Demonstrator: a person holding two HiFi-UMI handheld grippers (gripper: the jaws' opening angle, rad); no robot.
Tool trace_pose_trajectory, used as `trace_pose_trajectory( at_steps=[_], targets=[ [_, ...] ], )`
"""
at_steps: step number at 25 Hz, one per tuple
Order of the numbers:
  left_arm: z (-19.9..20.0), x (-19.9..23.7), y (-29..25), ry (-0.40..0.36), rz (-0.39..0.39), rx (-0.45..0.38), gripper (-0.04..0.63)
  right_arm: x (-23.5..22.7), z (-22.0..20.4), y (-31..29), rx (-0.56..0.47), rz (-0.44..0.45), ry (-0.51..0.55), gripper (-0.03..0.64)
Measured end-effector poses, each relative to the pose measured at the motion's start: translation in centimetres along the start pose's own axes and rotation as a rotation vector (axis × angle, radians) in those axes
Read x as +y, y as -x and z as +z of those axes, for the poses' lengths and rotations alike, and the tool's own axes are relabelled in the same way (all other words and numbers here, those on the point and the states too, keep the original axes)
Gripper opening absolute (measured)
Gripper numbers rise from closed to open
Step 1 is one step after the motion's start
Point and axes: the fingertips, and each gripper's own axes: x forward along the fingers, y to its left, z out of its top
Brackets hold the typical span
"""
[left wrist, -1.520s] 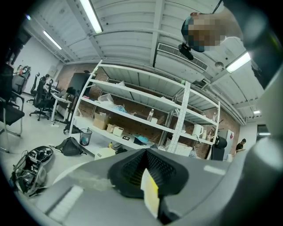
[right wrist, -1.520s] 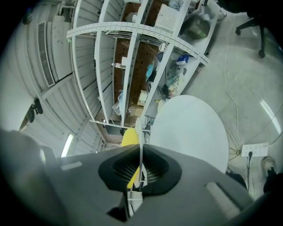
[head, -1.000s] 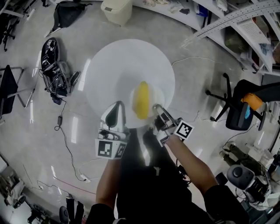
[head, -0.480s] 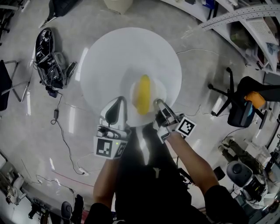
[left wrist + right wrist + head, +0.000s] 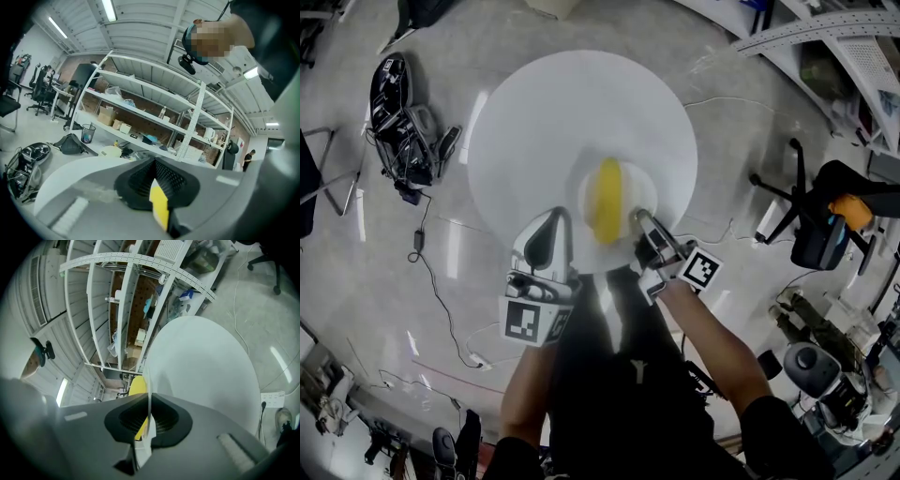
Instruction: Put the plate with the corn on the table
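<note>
I held the plate by two sides.
My left gripper (image 5: 553, 221) pinched the rim of the plate (image 5: 584, 186). The corn (image 5: 607, 202) lay on the plate just right of its tips. My right gripper (image 5: 642, 223) pinched the other rim. The round table (image 5: 562, 112) lay below and ahead of both.

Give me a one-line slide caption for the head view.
Left hand-held gripper and right hand-held gripper grip a plate of corn over a round white table.
</note>
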Motion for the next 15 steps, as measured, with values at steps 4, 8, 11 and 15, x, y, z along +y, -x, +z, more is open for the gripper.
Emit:
trace_pose_trajectory(
  at_steps=[4, 8, 11, 15],
  targets=[
    [-0.3, 0.5, -0.1, 0.003, 0.004, 0.006, 0.002, -0.3, -0.2, -0.7, 0.005, -0.003, -0.008, 0.022],
    [-0.7, 0.8, -0.1, 0.012, 0.006, 0.011, 0.003, -0.6, -0.3, -1.3, 0.017, -0.011, -0.001, 0.021],
    [-0.9, 0.9, -0.1, 0.015, 0.007, 0.016, 0.003, -0.8, -0.4, -1.4, 0.024, -0.017, 0.000, 0.022],
    [-1.0, 1.3, 0.1, 0.023, 0.016, 0.018, 0.003, -1.0, -0.5, -1.7, 0.028, -0.026, 0.000, 0.023]
  ],
)
